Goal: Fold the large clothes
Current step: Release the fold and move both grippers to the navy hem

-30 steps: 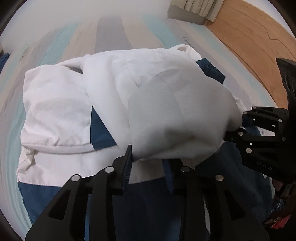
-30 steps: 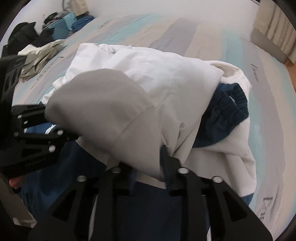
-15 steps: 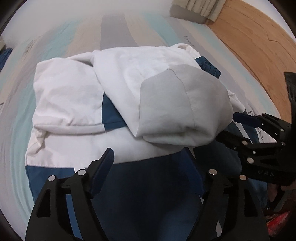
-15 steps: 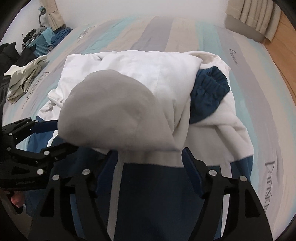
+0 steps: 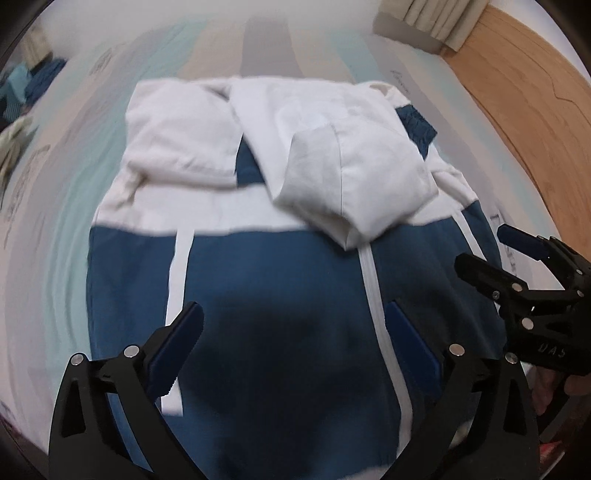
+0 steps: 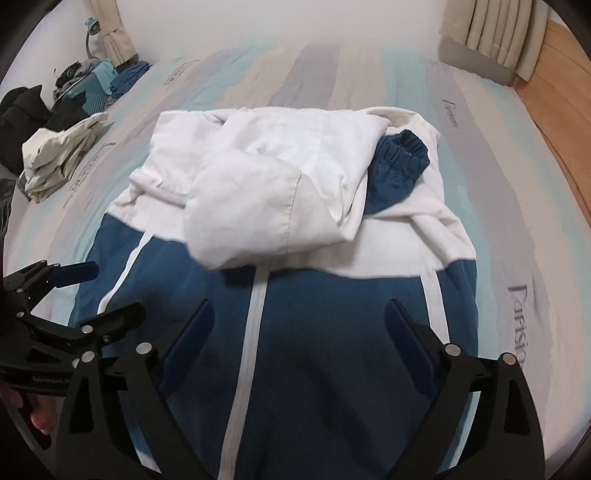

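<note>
A blue and white hooded jacket (image 5: 280, 288) lies flat on the striped bed, also in the right wrist view (image 6: 332, 332). Its white hood (image 5: 354, 184) is folded down onto the chest (image 6: 251, 210). Both sleeves are folded in; one blue cuff (image 6: 399, 158) shows at the right. My left gripper (image 5: 295, 339) is open and empty above the blue lower part. My right gripper (image 6: 299, 332) is open and empty beside it, also seen in the left wrist view (image 5: 491, 251). The left gripper shows at the left in the right wrist view (image 6: 107, 295).
The striped bed sheet (image 6: 517, 206) extends around the jacket. A pile of other clothes (image 6: 59, 158) lies at the bed's far left. A wooden floor (image 5: 535, 92) lies off the bed's right side. Curtains (image 6: 491, 33) hang at the back.
Both grippers opened and let go of the hood, which now lies folded on the jacket's chest. Both grippers pulled back toward the jacket's lower edge.
</note>
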Action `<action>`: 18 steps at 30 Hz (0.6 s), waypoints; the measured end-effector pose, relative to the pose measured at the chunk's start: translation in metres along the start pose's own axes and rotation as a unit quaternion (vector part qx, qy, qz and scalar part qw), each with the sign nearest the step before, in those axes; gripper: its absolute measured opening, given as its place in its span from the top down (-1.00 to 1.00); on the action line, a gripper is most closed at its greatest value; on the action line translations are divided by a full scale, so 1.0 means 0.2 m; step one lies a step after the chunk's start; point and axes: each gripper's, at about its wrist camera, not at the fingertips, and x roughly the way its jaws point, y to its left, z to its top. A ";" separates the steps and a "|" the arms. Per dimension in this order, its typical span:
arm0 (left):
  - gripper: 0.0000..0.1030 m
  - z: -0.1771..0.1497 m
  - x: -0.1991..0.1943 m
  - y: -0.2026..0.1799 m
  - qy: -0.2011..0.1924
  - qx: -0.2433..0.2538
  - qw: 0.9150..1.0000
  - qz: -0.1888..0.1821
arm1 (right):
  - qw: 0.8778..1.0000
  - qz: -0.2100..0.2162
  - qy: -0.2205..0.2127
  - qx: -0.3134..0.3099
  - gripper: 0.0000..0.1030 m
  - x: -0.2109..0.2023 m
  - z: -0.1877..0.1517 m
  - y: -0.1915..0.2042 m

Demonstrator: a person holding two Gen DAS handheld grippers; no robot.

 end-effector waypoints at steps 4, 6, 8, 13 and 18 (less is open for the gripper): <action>-0.88 -0.13 -0.04 0.05 0.021 0.008 1.000 0.014 | 1.000 -0.007 0.021 0.009 -0.79 -0.05 -0.12 0.00; -0.88 -0.21 -0.04 0.10 0.035 0.008 0.999 0.023 | 0.999 -0.015 0.036 0.013 -0.80 -0.05 -0.20 -0.01; -0.88 -0.27 -0.05 0.15 0.043 0.007 0.999 0.031 | 0.998 -0.026 0.049 0.009 -0.80 -0.05 -0.27 -0.02; -0.88 -0.42 -0.08 0.28 0.049 0.002 0.997 0.063 | 0.995 -0.054 0.078 0.018 -0.80 -0.04 -0.44 -0.11; -0.88 -0.55 -0.12 0.45 0.050 -0.033 0.994 0.087 | 0.991 -0.072 0.110 0.032 -0.80 -0.04 -0.59 -0.26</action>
